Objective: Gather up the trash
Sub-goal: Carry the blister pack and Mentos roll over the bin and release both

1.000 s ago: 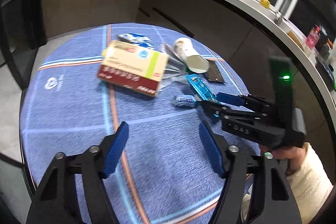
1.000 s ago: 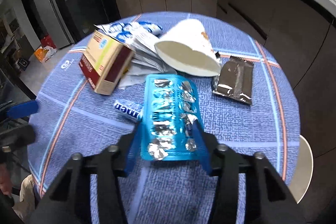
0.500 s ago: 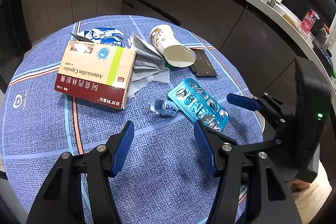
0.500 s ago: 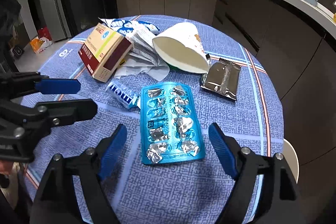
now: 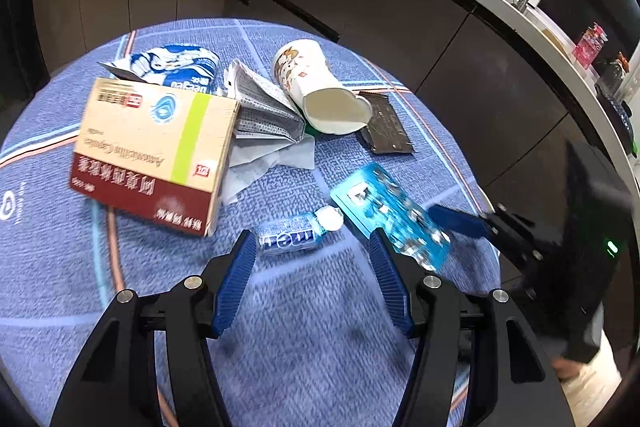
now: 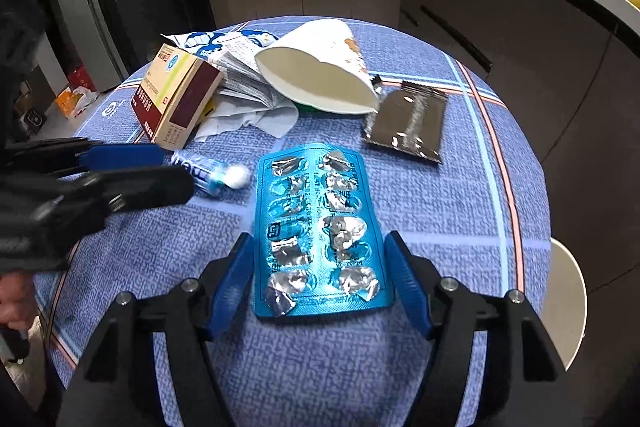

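Right wrist view: your right gripper (image 6: 320, 267) straddles the blister pack (image 6: 320, 227) at lower centre, jaws apart, as are the left gripper's (image 5: 310, 275); thin, light, slippery, so pinch its long edges.

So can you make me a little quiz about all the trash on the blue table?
1. True or false: the paper cup stands upright.
2. Which thing lies between the fingers of the right gripper? A) the medicine box B) the blue pill sheet C) the dark foil wrapper
3. Fill in: the left gripper is open, and the nearest trash in front of it is the small blue ____.

Key
1. False: it lies on its side.
2. B: the blue pill sheet, with the gripper open around it.
3. Candy roll, lying on the table.
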`<action>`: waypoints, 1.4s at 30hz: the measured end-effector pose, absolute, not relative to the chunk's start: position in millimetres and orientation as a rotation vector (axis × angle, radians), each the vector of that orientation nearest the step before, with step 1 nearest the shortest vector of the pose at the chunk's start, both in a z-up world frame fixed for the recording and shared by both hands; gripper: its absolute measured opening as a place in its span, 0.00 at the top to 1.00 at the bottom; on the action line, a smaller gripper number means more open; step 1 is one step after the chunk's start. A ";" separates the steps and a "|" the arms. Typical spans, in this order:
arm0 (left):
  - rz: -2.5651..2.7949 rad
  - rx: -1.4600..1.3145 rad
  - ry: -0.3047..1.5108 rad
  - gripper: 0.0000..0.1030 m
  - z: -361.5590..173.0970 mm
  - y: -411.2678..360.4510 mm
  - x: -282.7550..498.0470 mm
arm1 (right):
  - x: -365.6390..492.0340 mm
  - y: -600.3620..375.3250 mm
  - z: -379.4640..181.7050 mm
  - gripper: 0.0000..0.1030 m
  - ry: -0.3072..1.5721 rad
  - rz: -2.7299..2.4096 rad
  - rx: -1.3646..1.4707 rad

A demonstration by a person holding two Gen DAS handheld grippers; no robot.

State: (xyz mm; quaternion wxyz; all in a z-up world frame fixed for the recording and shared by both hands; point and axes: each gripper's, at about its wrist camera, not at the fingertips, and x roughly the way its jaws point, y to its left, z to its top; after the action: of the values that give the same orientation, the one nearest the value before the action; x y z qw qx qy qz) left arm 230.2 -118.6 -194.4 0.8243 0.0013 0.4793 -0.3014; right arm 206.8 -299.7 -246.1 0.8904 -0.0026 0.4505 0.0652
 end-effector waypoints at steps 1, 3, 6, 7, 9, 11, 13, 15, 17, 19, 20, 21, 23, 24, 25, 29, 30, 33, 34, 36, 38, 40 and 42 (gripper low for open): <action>-0.639 -0.003 1.031 0.45 -197.9 -119.8 234.6 | 205.8 -301.2 -244.9 0.35 0.935 0.132 0.003; -0.638 -0.019 1.044 0.45 -202.9 -121.2 240.8 | 201.3 -306.5 -243.0 0.35 0.929 0.126 0.018; -0.631 -0.022 1.060 0.49 -209.3 -124.0 248.7 | 194.3 -310.7 -238.4 0.34 0.914 0.118 0.038; -0.636 -0.021 1.065 0.52 -210.7 -125.3 249.1 | 192.3 -311.7 -239.0 0.34 0.912 0.116 0.041; -0.641 0.000 1.054 0.58 -210.8 -128.4 248.1 | 188.5 -316.2 -237.1 0.34 0.906 0.112 0.049; -0.627 0.028 1.043 0.66 -211.2 -132.2 247.6 | 185.8 -318.1 -237.4 0.34 0.903 0.109 0.058; -0.622 0.034 1.039 0.67 -211.5 -133.5 248.5 | 182.6 -319.1 -237.2 0.34 0.900 0.107 0.062; -0.631 0.026 1.043 0.67 -211.4 -133.7 248.6 | 180.9 -318.2 -237.4 0.34 0.897 0.104 0.071; -0.626 0.035 1.035 0.68 -210.4 -134.9 246.5 | 180.0 -318.6 -237.0 0.34 0.893 0.103 0.078; -0.629 0.032 1.031 0.68 -208.0 -135.0 243.1 | 177.5 -319.5 -235.5 0.34 0.886 0.100 0.083; -0.636 0.027 1.026 0.68 -204.8 -135.1 240.3 | 175.2 -320.6 -233.8 0.34 0.878 0.099 0.086; -0.644 0.029 1.016 0.68 -200.5 -136.4 237.0 | 173.1 -322.2 -231.1 0.34 0.870 0.096 0.089; -0.657 0.045 0.995 0.68 -191.5 -139.2 230.7 | 168.9 -326.9 -224.9 0.34 0.851 0.088 0.098; -0.672 0.053 0.980 0.68 -184.1 -142.5 226.3 | 166.3 -330.3 -220.8 0.34 0.839 0.082 0.102; -0.687 0.056 0.967 0.68 -177.3 -145.7 222.8 | 164.0 -333.6 -217.3 0.34 0.828 0.074 0.103; -0.757 0.069 0.911 0.68 -150.5 -167.8 209.3 | 149.4 -358.2 -197.8 0.34 0.773 0.019 0.122; -0.778 0.071 0.901 0.68 -144.7 -175.1 206.0 | 143.8 -366.8 -193.4 0.34 0.759 -0.002 0.125; -0.838 0.078 0.889 0.68 -133.6 -200.0 198.5 | 130.7 -390.8 -187.0 0.34 0.739 -0.061 0.133; -0.854 0.089 0.886 0.68 -131.0 -210.9 196.5 | 125.9 -401.3 -187.0 0.34 0.737 -0.087 0.141; -0.880 0.109 0.887 0.68 -130.9 -230.4 191.8 | 116.4 -422.6 -190.8 0.34 0.741 -0.138 0.161; -0.910 0.126 0.899 0.68 -133.6 -252.1 187.9 | 107.5 -441.0 -197.4 0.34 0.749 -0.181 0.179; -0.935 0.139 0.915 0.68 -139.8 -272.9 182.5 | 99.7 -461.9 -208.9 0.34 0.766 -0.220 0.213; -0.953 0.163 0.930 0.68 -147.3 -294.7 178.7 | 95.2 -477.6 -222.6 0.34 0.783 -0.243 0.239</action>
State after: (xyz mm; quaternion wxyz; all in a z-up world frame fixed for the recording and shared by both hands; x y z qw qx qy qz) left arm 178.7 -294.7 -147.3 0.7834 0.0757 0.4308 -0.4416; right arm 95.2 -477.6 -222.6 0.9102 0.1159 0.3797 -0.1181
